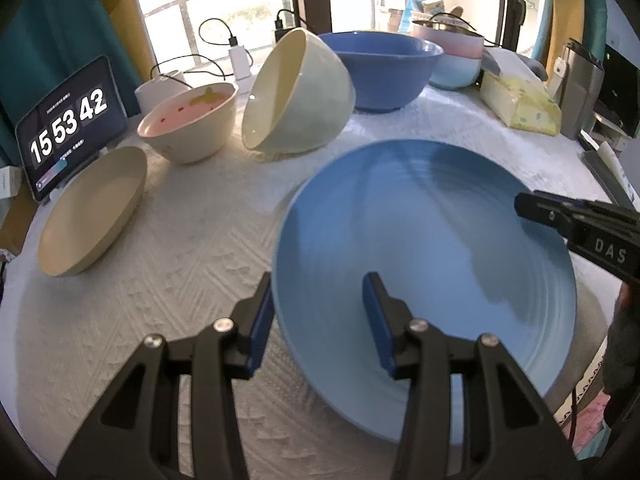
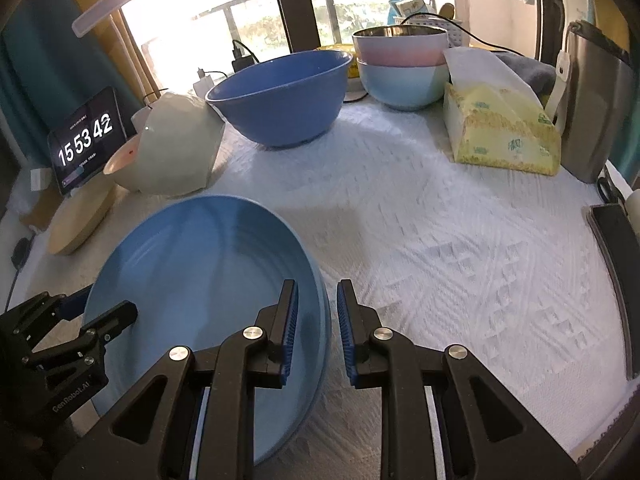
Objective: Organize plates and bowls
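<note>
Straddling the near rim of the blue plate (image 1: 424, 264), your left gripper (image 1: 320, 320) stands wide open, one pad outside the rim at 9 o'clock, the other over the glossy, ringed inside — nothing clamped yet. Your right gripper (image 2: 316, 320) brackets the opposite rim at 3 o'clock, jaws narrow but parted, with no firm hold that I can see. Both tools sit equally close; the plate lies between them on the white textured cloth (image 2: 440, 240). Farther out at 11 o'clock lies a matte beige plate (image 1: 92, 212), then a tipped cream bowl (image 1: 296, 96), a strawberry-print bowl (image 1: 188, 120) — and at 12 a deep blue bowl (image 1: 384, 68).
</note>
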`<state>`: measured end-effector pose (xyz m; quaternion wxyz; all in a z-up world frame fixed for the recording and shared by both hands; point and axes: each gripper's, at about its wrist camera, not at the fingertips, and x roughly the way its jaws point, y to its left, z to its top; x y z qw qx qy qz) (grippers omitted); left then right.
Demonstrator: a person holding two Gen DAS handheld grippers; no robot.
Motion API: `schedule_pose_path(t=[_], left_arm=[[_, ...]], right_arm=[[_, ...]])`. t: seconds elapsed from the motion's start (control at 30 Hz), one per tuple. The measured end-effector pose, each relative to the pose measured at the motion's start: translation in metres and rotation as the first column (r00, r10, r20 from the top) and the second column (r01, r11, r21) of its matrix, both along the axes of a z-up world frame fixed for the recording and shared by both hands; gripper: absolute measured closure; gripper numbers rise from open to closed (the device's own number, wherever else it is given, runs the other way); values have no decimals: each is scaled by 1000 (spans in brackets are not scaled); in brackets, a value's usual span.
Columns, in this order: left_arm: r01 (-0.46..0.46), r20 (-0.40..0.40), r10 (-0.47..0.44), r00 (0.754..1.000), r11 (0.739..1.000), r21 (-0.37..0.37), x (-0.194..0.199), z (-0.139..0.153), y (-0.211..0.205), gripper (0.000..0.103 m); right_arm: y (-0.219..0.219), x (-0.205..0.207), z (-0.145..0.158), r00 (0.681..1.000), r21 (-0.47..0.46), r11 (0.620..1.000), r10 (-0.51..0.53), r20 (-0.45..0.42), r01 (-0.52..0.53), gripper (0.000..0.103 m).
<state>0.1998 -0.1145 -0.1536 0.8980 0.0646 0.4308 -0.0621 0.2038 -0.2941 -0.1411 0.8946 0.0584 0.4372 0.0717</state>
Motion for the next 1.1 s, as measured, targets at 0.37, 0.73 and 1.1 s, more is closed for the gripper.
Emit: schedule_pose_path(t=[0.37,0.73,1.1], left_arm=[[-13,7,13,1000,999,-30,-4,7,9,57],[-32,47,36,998,996,-86,-9,19,26,56],[-70,78,81,994,988,-141,-15,28,55,55]], right_arm=[[3,-4,8,1000,-7,1000,-5,18,5,81],[14,-11,26,998,-40,999,-10,61,13,72],[42,-9,36,997,-61,997,42,64,-38,72]])
